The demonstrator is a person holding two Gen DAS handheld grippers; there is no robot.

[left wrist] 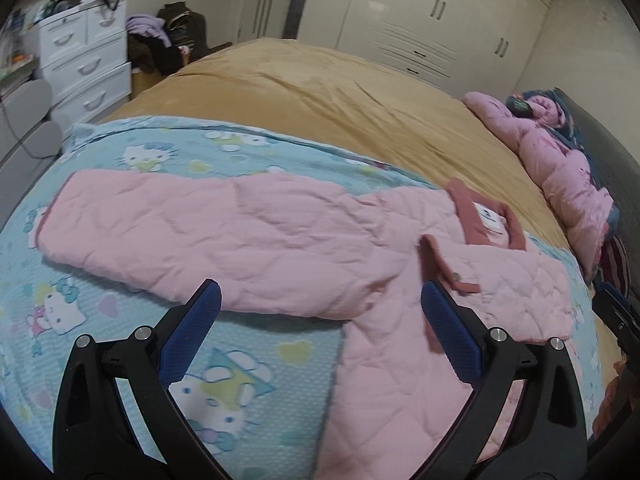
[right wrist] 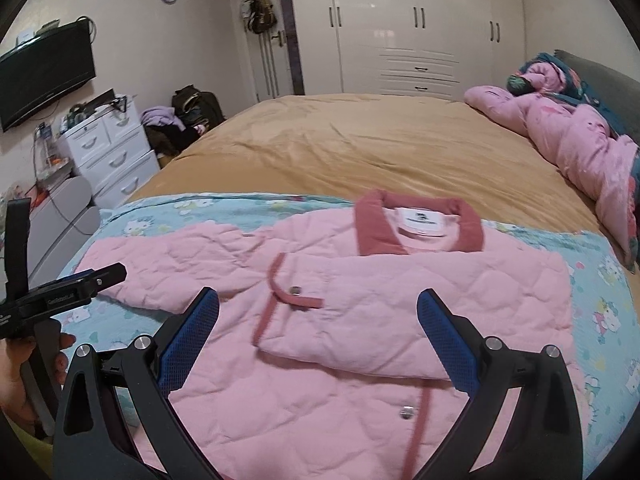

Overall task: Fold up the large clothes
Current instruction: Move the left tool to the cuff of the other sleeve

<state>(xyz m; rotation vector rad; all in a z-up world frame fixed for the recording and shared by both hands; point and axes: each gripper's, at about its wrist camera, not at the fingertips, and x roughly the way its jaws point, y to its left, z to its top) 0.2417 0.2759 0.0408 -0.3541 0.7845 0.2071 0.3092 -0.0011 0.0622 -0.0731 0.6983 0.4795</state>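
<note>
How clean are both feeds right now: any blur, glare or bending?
Left wrist view: jacket soft, its cuff smeared; bed bulges from fisheye. Right wrist view: sharper, collar label unreadable, glare on wardrobe, dark corners.

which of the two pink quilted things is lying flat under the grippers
The pink jacket with the dark pink collar, on the blue blanket; the other pink bundle lies crumpled by the headboard.

We note tan bedspread (right wrist: 360, 148), cartoon-cat blue blanket (left wrist: 120, 152) over its near end, white drawer unit (right wrist: 112, 152) at left, wall TV (right wrist: 44, 76), white wardrobe (right wrist: 420, 20), pink quilt (right wrist: 576, 140) by headboard.
</note>
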